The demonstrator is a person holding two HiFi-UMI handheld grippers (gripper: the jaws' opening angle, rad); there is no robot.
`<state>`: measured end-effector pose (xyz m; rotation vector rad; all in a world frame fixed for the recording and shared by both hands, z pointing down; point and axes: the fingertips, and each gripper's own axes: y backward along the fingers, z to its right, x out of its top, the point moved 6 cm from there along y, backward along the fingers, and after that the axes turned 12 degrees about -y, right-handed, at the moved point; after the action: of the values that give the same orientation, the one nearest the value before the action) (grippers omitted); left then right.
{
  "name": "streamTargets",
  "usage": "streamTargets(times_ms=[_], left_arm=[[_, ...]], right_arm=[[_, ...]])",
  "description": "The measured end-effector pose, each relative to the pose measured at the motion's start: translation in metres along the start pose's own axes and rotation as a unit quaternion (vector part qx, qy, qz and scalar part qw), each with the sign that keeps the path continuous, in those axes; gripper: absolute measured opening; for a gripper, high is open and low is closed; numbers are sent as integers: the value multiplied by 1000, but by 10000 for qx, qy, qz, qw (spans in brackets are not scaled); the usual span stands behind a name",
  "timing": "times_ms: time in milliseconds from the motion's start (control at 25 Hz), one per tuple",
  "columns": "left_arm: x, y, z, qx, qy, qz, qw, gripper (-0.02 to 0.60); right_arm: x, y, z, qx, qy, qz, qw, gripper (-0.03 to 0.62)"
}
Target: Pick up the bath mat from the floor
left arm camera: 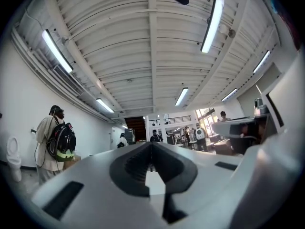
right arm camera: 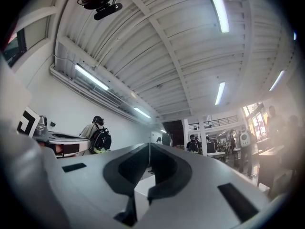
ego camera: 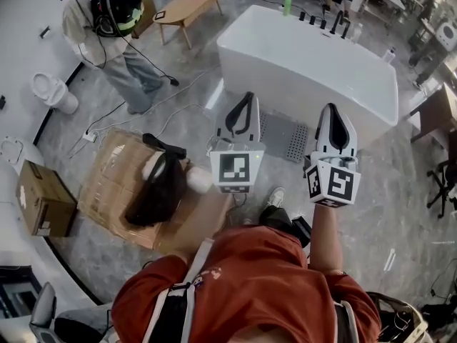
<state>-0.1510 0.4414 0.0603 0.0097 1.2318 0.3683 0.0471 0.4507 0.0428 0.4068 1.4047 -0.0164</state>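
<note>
Only the head view shows the bath mat, flat on the floor beside the bathtub. The left tool and right tool, both closed and empty, see mostly ceiling in their own views.

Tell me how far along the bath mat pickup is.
Done: nothing yet. The bath mat lies flat on the floor beside the bathtub. In hand: nothing. The left gripper and right gripper are both shut and empty, aimed across the room rather than at the floor. Left: lower, open, grip the mat, lift.
</note>
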Motion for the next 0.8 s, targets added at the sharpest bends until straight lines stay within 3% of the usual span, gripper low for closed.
streamTargets(times_ms=[560, 800], left_arm=[[-27, -96, 20, -215, -286, -39, 9994, 17], [-30, -148, 38, -272, -264, -72, 9993, 17]], right_arm=[[-29, -71, 61, -320, -361, 163, 9987, 14], [-34, -103, 96, -247, -281, 43, 9993, 14]])
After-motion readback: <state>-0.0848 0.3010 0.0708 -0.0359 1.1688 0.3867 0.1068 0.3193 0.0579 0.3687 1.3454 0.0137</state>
